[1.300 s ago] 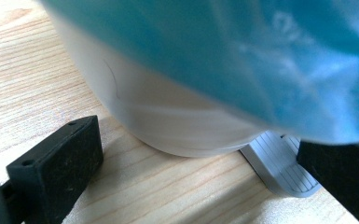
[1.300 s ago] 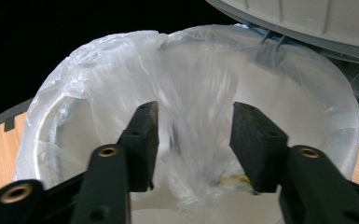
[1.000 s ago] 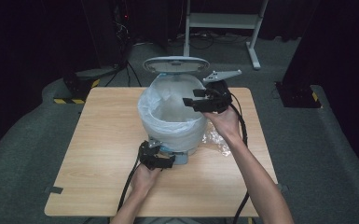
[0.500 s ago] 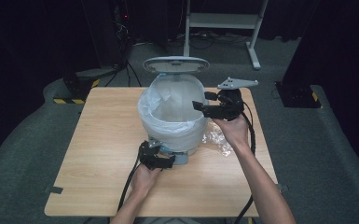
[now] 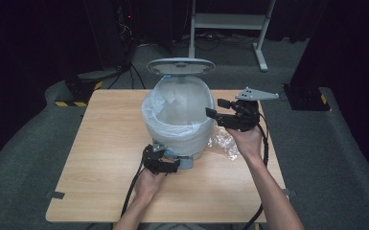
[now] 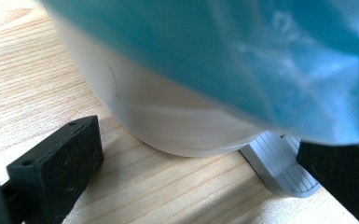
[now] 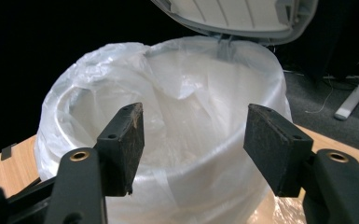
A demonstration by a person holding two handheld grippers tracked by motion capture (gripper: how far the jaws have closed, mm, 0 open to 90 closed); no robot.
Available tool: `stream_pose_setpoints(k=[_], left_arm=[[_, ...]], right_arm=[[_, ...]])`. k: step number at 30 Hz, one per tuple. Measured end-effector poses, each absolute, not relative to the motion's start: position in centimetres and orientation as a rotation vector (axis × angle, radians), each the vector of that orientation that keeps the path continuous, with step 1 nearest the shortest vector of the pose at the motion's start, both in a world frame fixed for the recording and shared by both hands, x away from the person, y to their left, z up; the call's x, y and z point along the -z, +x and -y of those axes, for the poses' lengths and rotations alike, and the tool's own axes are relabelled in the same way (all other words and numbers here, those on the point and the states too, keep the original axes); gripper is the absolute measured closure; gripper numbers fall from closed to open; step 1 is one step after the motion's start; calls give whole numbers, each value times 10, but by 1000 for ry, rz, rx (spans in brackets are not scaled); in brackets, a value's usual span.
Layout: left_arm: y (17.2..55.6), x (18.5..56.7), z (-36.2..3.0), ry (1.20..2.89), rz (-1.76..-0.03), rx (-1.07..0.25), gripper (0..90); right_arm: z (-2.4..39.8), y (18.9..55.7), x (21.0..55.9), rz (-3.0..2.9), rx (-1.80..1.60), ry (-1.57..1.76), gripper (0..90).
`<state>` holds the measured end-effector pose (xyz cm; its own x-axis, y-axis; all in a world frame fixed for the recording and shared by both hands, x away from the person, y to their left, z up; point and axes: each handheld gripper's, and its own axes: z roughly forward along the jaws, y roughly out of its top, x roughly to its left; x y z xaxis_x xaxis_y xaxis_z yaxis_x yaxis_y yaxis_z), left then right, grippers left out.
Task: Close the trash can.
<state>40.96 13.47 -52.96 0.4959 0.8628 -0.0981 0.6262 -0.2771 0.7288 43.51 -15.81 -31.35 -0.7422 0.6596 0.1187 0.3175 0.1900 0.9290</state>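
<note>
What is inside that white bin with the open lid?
A clear plastic bag lines the bin, folded over its rim. No rubbish shows in the part visible. The crumpled bag and the near wall cover the bottom, so what lies there cannot be seen.

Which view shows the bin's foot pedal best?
The left gripper view: the grey ribbed pedal sits close, by the bin's base. The high view gives it small, beside the left gripper. The right gripper view looks at the liner instead.

No readable text, label, brand or number shows on anything in these views.
</note>
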Motion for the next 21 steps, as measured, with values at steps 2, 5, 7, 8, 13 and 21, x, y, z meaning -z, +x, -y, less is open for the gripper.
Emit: stream_pose_setpoints(k=[2,5,7,8,13,21], left_arm=[[410,530,-135,2010,-1221,-413,2],[410,530,-135,2010,-1221,-413,2],[410,530,-135,2011,-1221,-413,2],[410,530,-135,2011,-1221,-413,2],[410,530,-135,2010,-1221,-413,2],[410,530,-135,2010,-1222,-413,2]], right_arm=[[163,433,317,-2147,-1581,941,406],[170,430,322,-2130,-1589,958,405],[174,429,324,-2123,-1589,963,401],[176,428,326,-2115,-1589,966,399],[182,423,331,-2099,-1579,974,391],[189,420,339,-2087,-1581,997,387]])
